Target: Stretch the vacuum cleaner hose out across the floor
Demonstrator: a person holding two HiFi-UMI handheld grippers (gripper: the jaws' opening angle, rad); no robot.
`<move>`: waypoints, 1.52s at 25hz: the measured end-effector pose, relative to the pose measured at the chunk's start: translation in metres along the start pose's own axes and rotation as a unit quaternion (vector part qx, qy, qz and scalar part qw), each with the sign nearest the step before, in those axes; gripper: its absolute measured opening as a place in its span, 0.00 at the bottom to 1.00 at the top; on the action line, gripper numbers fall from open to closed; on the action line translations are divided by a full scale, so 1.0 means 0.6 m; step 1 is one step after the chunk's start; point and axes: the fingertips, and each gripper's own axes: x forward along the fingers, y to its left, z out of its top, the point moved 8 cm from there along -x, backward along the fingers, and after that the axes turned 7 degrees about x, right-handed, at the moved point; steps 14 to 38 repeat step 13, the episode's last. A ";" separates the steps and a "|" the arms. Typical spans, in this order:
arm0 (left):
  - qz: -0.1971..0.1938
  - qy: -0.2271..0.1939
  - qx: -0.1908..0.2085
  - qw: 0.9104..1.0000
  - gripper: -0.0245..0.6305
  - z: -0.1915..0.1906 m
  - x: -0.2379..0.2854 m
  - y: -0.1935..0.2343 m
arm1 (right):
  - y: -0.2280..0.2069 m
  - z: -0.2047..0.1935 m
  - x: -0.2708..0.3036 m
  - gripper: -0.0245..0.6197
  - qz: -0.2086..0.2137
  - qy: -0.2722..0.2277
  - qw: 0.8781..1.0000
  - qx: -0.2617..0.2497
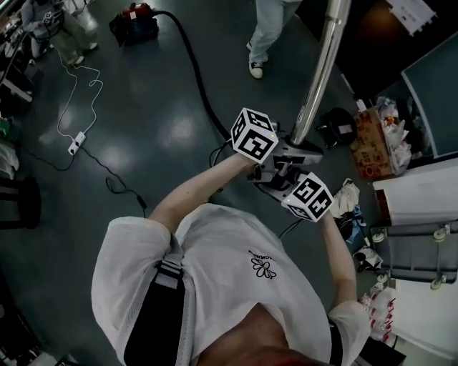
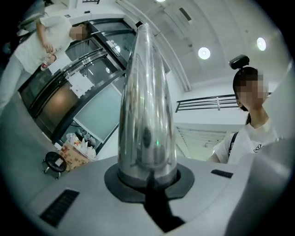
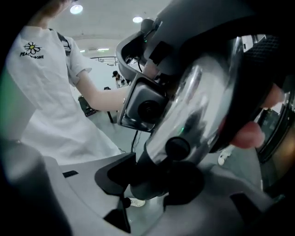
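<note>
Both claws clamped on the wand, hose trailing back to the canister

The left claw (image 2: 148, 179) is closed narrow round the chrome wand (image 1: 322, 64). The right claw (image 3: 161, 184) grips it lower down, at its dark cuff, at a middling width. To do this step well, hold both grips firm and draw the wand end steadily away from the red vacuum cleaner (image 1: 136, 21), along the hose's line, so the canister does not tip. The wand's long axis rises away from the claws. The black hose (image 1: 189, 64) lies on the floor (image 1: 143, 129), curving from beside them to the cleaner.
</note>
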 end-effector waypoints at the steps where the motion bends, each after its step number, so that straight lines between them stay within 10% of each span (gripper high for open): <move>1: 0.001 -0.002 0.002 1.000 0.11 0.004 -0.004 0.003 | -0.003 0.005 0.002 0.35 0.000 0.001 1.000 -0.003; 38: -0.001 -0.023 -0.025 0.999 0.10 0.024 -0.056 0.055 | -0.041 0.042 0.040 0.35 0.013 0.003 1.000 0.003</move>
